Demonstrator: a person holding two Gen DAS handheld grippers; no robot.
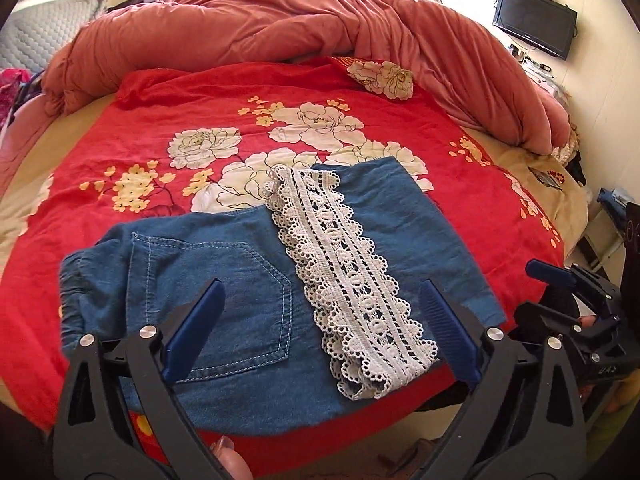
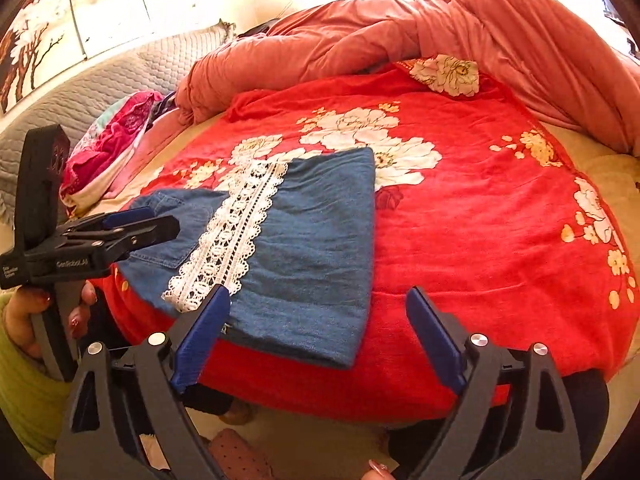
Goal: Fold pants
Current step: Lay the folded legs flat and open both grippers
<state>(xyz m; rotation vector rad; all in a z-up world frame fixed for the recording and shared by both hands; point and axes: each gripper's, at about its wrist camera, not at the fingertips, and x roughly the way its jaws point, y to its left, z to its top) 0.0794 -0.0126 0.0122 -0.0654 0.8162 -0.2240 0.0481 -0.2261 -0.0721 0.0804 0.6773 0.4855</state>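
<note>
Blue denim pants (image 1: 224, 300) lie folded into a compact shape near the bed's front edge, back pocket up, with a white lace trim strip (image 1: 352, 280) running across them. The right wrist view shows the same pants (image 2: 312, 248) and lace (image 2: 232, 240). My left gripper (image 1: 322, 304) is open and empty, hovering just above the pants; it also shows in the right wrist view (image 2: 132, 220) at left. My right gripper (image 2: 318, 308) is open and empty over the pants' near right corner; it shows at the far right in the left wrist view (image 1: 560, 276).
A red floral bedspread (image 1: 280, 120) covers the bed. A bunched salmon duvet (image 1: 300, 24) lies along the back and right. A quilted grey headboard (image 2: 100, 80) and pink clothes (image 2: 112, 140) are at left. A TV (image 1: 536, 20) hangs on the right wall.
</note>
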